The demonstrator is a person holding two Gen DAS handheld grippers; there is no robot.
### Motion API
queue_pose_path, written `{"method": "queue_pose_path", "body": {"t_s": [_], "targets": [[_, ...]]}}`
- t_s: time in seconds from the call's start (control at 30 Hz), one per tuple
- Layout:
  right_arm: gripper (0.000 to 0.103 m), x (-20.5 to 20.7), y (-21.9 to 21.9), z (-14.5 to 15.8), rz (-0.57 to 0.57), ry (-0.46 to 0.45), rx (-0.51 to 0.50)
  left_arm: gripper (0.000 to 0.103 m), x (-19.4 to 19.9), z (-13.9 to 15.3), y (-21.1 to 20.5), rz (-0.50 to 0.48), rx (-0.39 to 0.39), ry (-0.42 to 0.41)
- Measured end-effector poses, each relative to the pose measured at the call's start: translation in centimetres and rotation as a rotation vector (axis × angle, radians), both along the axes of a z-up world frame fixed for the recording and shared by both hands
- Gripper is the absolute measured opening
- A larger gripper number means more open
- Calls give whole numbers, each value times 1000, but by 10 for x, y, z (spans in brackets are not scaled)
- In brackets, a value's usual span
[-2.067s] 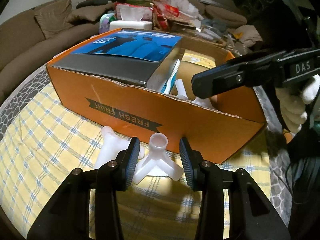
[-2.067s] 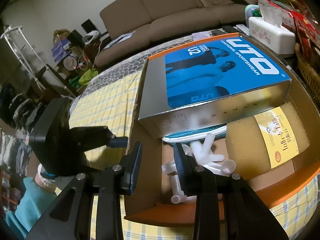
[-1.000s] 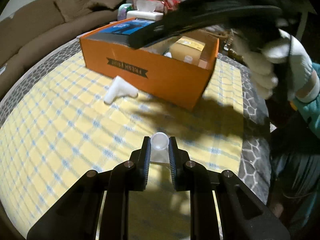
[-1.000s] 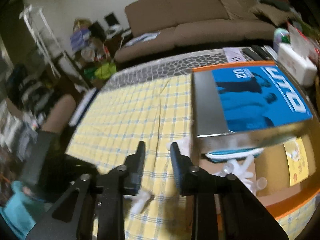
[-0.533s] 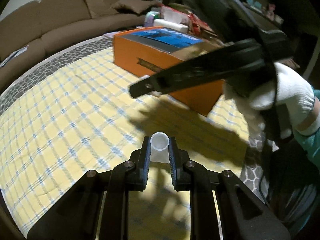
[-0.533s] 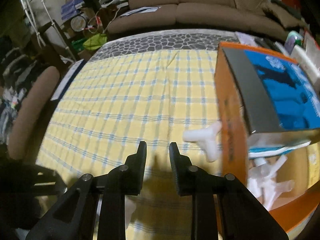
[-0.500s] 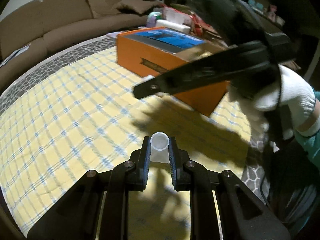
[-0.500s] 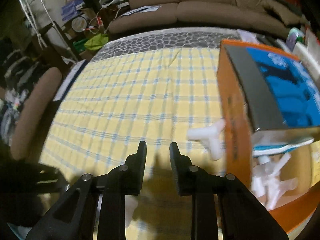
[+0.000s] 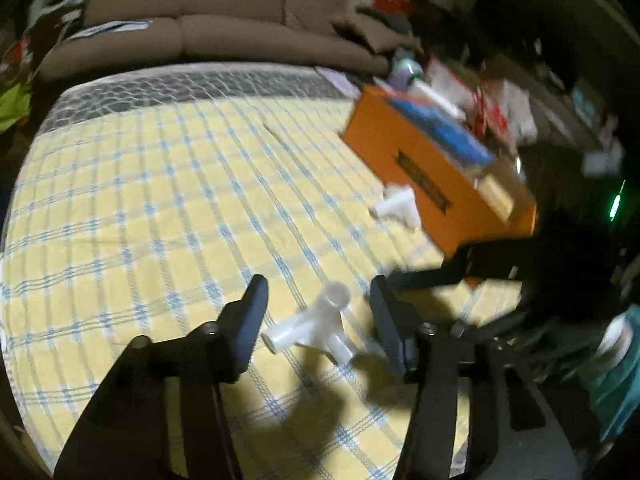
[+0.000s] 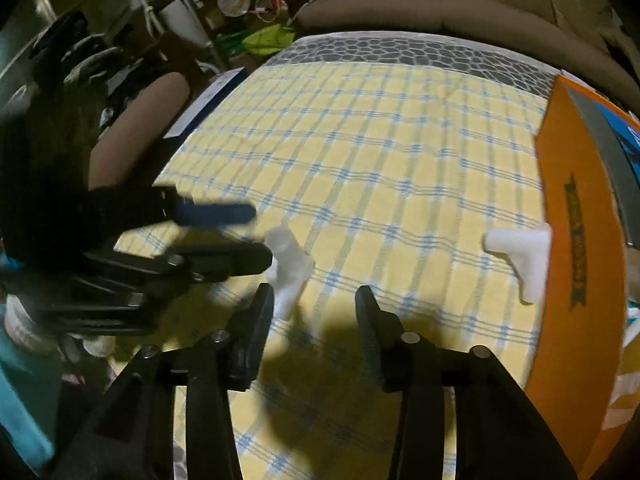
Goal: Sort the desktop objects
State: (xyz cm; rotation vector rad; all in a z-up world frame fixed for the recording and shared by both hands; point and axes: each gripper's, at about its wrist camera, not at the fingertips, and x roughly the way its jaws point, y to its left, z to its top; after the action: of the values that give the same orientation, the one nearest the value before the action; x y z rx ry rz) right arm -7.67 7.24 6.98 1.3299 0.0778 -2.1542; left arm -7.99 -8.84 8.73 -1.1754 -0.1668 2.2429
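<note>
A white plastic pipe connector (image 9: 316, 326) lies on the yellow checked cloth between the spread fingers of my left gripper (image 9: 318, 298), which is open. It also shows in the right wrist view (image 10: 289, 266), just beyond my open, empty right gripper (image 10: 314, 300). A second white connector (image 9: 398, 208) (image 10: 522, 254) lies against the side of the orange cardboard box (image 9: 436, 184) (image 10: 576, 248).
The box holds a blue and silver carton (image 9: 440, 126) and more white connectors. A brown sofa (image 9: 208, 36) runs behind the table. A padded chair (image 10: 140, 120) and clutter stand off the table's left edge. The cloth (image 10: 380, 152) stretches wide between the grippers and the box.
My left gripper has opened and let go of the connector, which now lies on the cloth. My right gripper has opened wider and swung toward that connector.
</note>
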Motion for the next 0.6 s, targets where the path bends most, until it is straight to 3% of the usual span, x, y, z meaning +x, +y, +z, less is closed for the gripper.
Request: {"method": "queue_pose_path", "body": {"t_s": [0.1,0.13,0.2,0.4,0.6], "targets": [[56,3,-9,-3,15,37,9,56,-6,9,-22,78,70,5],[63,3,-12,-4,19,54,17,56,-8,10,-30,103,89,-1],[69,3,-18,-7,37,73,26,56,-11,10,-41,143,94,1],[70,-2,-39,-16,-26,65,8,56,-23,-3,-67,272,79,-52],[70,-5,-63,-29,-103,52,75,56,-26,-10,-79,294,64,-68]]}}
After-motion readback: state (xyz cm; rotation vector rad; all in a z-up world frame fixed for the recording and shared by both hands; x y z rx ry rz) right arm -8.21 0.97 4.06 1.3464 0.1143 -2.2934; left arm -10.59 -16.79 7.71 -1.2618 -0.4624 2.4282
